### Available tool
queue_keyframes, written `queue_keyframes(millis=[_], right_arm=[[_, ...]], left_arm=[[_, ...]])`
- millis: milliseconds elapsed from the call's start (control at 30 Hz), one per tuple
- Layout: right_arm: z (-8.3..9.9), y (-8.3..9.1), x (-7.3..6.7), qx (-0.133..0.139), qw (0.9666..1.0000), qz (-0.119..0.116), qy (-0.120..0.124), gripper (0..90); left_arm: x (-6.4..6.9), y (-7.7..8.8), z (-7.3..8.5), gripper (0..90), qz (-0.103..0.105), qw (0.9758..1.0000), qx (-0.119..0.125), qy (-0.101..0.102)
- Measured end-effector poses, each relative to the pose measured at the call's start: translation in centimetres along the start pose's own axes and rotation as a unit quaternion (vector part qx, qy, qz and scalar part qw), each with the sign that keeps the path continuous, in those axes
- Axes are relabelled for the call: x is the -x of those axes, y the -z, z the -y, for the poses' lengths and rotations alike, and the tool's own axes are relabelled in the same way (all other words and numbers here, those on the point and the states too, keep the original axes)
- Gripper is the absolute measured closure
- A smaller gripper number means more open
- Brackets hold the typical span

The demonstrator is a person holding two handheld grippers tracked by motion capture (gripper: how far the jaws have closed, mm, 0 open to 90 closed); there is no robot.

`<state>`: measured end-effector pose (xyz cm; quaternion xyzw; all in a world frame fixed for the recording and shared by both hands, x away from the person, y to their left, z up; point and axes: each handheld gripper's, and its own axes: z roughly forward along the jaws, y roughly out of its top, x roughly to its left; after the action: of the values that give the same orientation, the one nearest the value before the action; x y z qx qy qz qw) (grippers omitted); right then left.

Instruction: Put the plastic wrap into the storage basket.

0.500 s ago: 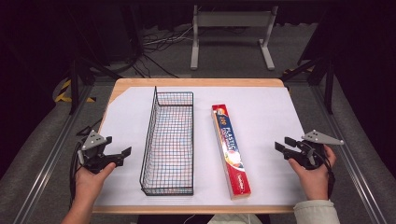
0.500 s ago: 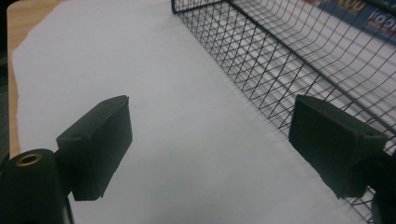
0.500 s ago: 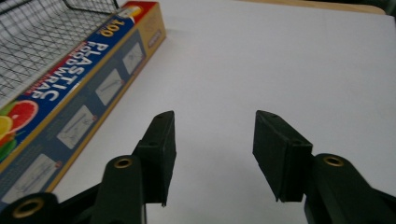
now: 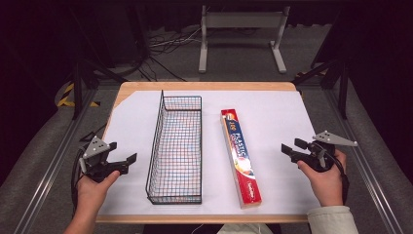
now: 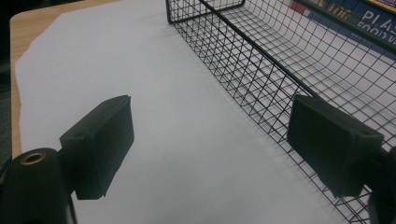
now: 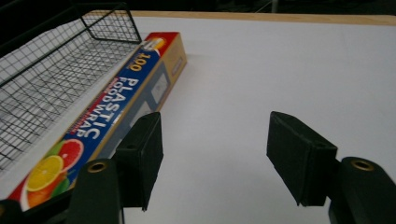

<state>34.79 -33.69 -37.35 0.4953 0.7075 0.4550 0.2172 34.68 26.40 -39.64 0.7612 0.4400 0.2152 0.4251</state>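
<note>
A long plastic food wrap box (image 4: 239,156) lies flat on the white sheet, lengthwise, right of centre. A black wire basket (image 4: 155,146) stands just left of it, with nothing inside. My left gripper (image 4: 122,152) hovers near the table's left front, open, its jaws pointing at the basket's left wall (image 5: 280,60); the left gripper (image 5: 210,130) holds nothing. My right gripper (image 4: 290,146) sits at the right front, open and empty, pointing toward the box. In the right gripper view the box (image 6: 107,112) lies just left of the right gripper (image 6: 215,149).
A white sheet (image 4: 272,117) covers most of the wooden table (image 4: 204,86). Bare sheet lies between the box and the right gripper. A metal stand (image 4: 241,29) and cables lie on the floor beyond the table. Dark rails run along both sides.
</note>
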Motion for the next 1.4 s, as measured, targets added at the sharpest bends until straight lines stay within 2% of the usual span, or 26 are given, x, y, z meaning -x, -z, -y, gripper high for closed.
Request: queue_keyframes(millis=[100,133,167,267,333,367,567,733,1067,1300,1400], right_arm=[[-1.2,-0.1,-1.1,0.001,0.9996,-0.021,0.019,35.8],[-1.7,-0.3,-1.9,0.002,0.9992,-0.033,0.022,35.7],[-1.7,-0.3,-1.9,0.002,0.9992,-0.033,0.022,35.7],[-2.8,-0.6,-3.7,-0.006,0.9983,-0.051,0.027,37.0],[-3.0,-0.7,-4.0,-0.008,0.9982,-0.053,0.027,36.5],[-3.4,-0.9,-4.8,-0.004,0.9975,-0.058,0.039,36.0],[-4.1,-1.7,-6.0,-0.013,0.9966,-0.071,0.041,31.4],[-4.6,-2.7,-7.4,-0.020,0.9958,-0.082,0.033,27.1],[-5.2,-4.0,-8.5,-0.023,0.9940,-0.100,0.037,23.9],[-5.1,-5.2,-9.0,-0.033,0.9943,-0.094,0.038,23.0],[-4.9,-6.0,-9.2,-0.041,0.9958,-0.074,0.033,22.2]], left_arm=[[0.0,-0.1,0.0,15.6,-0.002,1.0000,-0.003,0.001],[0.0,-0.1,0.0,15.9,-0.008,0.9999,-0.007,0.002],[-0.1,-0.1,0.0,15.9,-0.011,0.9999,-0.007,0.003],[-0.3,0.0,0.0,15.9,-0.011,0.9999,-0.008,0.008],[-0.3,0.0,0.0,15.9,-0.011,0.9999,-0.008,0.008],[-0.3,0.0,0.0,15.9,-0.011,0.9999,-0.007,0.009],[-0.2,-0.1,0.0,16.0,-0.010,0.9998,-0.013,0.008],[-0.3,-0.1,0.0,16.0,-0.008,0.9999,-0.011,0.009],[-0.4,-0.3,0.0,16.2,-0.009,0.9998,-0.013,0.013],[-0.5,-0.2,0.0,16.2,-0.014,0.9997,-0.014,0.013],[-0.6,-0.3,0.1,16.4,-0.019,0.9995,-0.019,0.018]])
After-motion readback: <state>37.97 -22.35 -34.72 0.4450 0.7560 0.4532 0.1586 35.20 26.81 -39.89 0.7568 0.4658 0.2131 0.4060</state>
